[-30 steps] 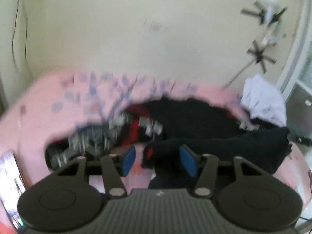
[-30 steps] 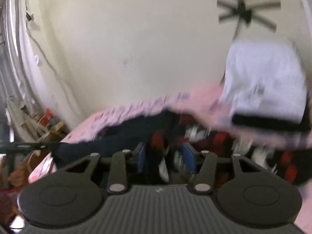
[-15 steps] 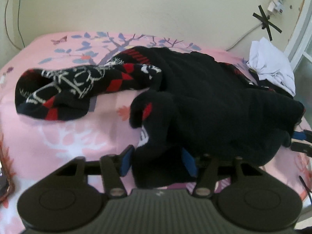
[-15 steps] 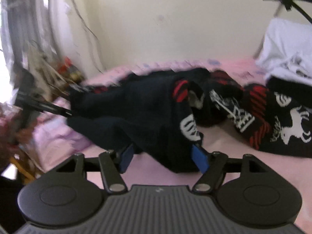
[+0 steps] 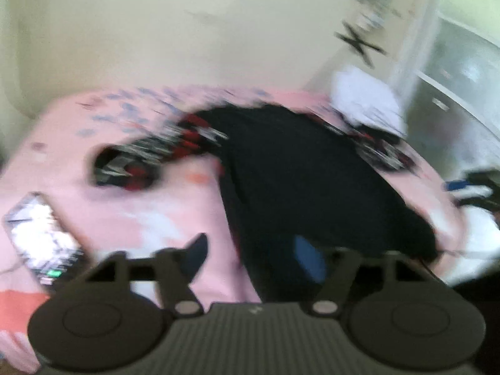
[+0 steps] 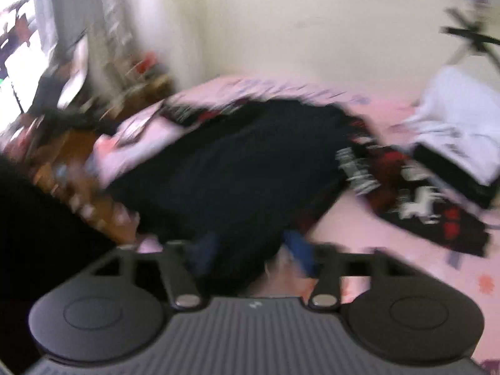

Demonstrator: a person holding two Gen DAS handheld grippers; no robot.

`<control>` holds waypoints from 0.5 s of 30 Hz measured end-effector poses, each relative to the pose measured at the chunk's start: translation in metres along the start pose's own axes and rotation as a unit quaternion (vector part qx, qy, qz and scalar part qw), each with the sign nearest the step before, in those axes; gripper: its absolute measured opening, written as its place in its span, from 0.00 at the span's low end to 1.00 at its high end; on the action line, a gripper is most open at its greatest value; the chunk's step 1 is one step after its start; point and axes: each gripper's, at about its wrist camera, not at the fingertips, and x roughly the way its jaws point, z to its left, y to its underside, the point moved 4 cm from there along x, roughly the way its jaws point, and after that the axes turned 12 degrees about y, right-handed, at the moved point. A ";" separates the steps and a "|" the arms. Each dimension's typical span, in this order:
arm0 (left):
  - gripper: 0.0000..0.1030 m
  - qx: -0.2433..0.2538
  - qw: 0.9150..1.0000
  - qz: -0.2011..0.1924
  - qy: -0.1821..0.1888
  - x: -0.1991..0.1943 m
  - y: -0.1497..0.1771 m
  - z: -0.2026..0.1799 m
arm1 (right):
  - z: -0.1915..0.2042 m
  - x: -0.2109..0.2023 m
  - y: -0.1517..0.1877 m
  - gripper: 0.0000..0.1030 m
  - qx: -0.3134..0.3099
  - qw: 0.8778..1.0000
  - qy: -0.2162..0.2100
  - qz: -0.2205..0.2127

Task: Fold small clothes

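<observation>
A black sweater (image 5: 297, 172) with a red and white pattern lies spread on the pink bed sheet (image 5: 93, 212), one patterned sleeve (image 5: 150, 156) stretched to the left. My left gripper (image 5: 251, 254) is opening. Only the sweater's near edge lies by its right pad, and the left pad stands clear over the sheet. In the right wrist view the sweater (image 6: 234, 168) runs down between the pads of my right gripper (image 6: 253, 250), which closes a little on a thick bunch of its hem. Both views are blurred by motion.
A phone (image 5: 40, 234) lies on the sheet at the near left. White folded clothes (image 5: 365, 100) are piled at the far right by the wall. Wooden furniture with clutter (image 6: 78, 143) stands past the bed's left side. A window frame (image 5: 453, 93) rises at the right.
My left gripper has opened off the sweater fold and drawn back toward the bed's near edge; the phone has come into view. The right gripper has rolled and pulled back, cloth still between its pads.
</observation>
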 end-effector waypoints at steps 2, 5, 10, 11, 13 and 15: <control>0.66 -0.051 0.998 -0.021 -0.042 0.001 -0.005 0.030 | -0.012 0.007 -0.005 0.50 0.043 0.999 -0.003 -0.024; 0.74 -0.142 0.984 -0.048 -0.096 0.006 -0.016 0.080 | -0.007 0.028 -0.020 0.50 0.058 0.998 -0.013 -0.037; 0.95 -0.283 0.953 -0.098 -0.049 0.022 -0.036 0.144 | 0.028 0.078 -0.044 0.50 0.029 0.997 -0.064 -0.037; 0.95 -0.305 0.946 -0.099 -0.046 0.030 -0.038 0.152 | 0.035 0.088 -0.047 0.50 0.025 0.997 -0.070 -0.036; 0.76 -0.343 0.934 -0.090 -0.040 0.050 -0.042 0.171 | 0.045 0.107 -0.049 0.51 0.026 0.996 -0.085 -0.031; 0.26 -0.367 0.925 -0.079 -0.049 0.066 -0.043 0.187 | 0.048 0.123 -0.047 0.51 0.032 0.995 -0.086 -0.030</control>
